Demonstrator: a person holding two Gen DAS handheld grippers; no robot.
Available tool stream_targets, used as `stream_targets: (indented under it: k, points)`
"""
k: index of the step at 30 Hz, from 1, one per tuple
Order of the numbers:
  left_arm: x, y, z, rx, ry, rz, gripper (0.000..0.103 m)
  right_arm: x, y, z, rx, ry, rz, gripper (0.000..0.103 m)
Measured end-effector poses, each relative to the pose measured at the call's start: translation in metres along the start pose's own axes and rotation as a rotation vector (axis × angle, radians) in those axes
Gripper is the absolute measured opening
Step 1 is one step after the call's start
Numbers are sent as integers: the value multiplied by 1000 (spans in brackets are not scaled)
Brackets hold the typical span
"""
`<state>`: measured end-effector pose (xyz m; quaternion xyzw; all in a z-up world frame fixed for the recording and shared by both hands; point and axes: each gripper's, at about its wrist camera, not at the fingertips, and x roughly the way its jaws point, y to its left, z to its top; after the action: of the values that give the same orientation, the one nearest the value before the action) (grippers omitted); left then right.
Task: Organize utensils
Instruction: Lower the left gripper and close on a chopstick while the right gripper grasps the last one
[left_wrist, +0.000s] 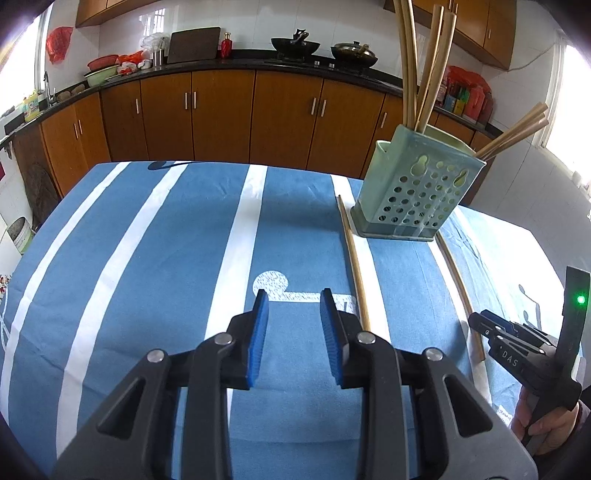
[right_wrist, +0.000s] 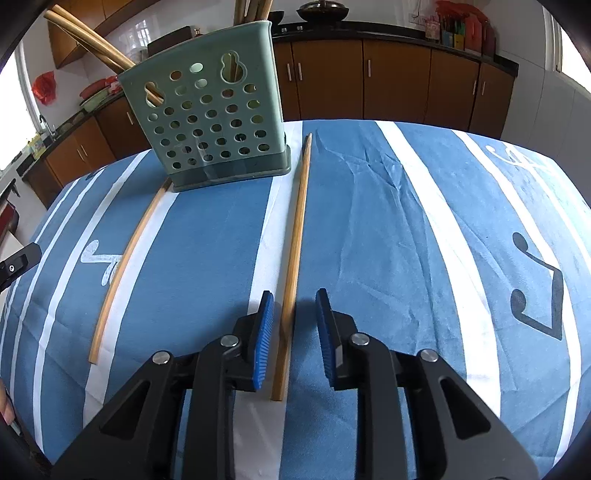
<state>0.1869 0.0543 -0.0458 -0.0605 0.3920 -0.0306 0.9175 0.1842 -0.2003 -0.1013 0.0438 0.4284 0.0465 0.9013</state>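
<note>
The right hand-held gripper (right_wrist: 294, 325) sits low over the striped cloth on the counter (right_wrist: 406, 221), its jaws at a narrow gap with the near end of a loose chopstick (right_wrist: 295, 236) lying between them, closer to the left pad; neither pad appears to press on it yet, so it looks bracketed but not gripped. That chopstick runs straight away from the gripper toward the far edge of the counter, its far tip just beside the base of the green perforated utensil holder (right_wrist: 218, 118), which already carries several chopsticks standing and leaning out of its top. A second chopstick (right_wrist: 125, 266) lies to the left, its far end at the holder's base, apart from the first. The left hand-held gripper (left_wrist: 294, 325) hangs over bare cloth with jaws at a narrow gap and nothing between them; the second chopstick (left_wrist: 356, 266) is just off its right pad. To do this step well, the right gripper would likely want to centre the stick between the pads and close squarely, since a thin round stick gripped near its very end may pivot or slip; taking it a little further along its length should give better control for tipping it upright. Room is generous: the cloth to the right is open, and the counter's near edge is below both views. The tight spot is the holder, where the leaning sticks crowd the opening, so an approach from above looks safest.
</note>
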Motion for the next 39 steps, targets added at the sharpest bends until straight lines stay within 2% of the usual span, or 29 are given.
stream_targets:
  k: [3, 7, 13, 20, 23, 30, 31, 35, 39]
  points:
    - [3, -3, -1, 4, 7, 2, 30, 1, 1, -1, -14, -9, -18, 19]
    - [6, -6, -3, 11, 17, 1, 30, 2, -3, -1, -13, -19, -40, 8]
    - [12, -15, -4, 25, 34, -16, 31, 0, -22, 1, 24, -26, -70, 8]
    - [24, -39, -7, 60, 57, -65, 36, -6, -76, 2, 154, -35, -176, 8]
    - [32, -52, -10, 90, 71, -75, 37, -9, -91, 1, 183, -38, -193, 8]
    - [64, -69, -17, 143, 125, -21, 36, -10, -92, -2, 170, -43, -199, 8]
    - [67, -69, -18, 142, 130, -12, 33, -10, -92, -3, 171, -43, -198, 8]
    - [73, -70, -19, 162, 114, 37, 8, -9, -91, -2, 168, -42, -196, 8]
    - [73, -51, -12, 107, 113, 76, 8, -8, -88, -1, 159, -42, -188, 8]
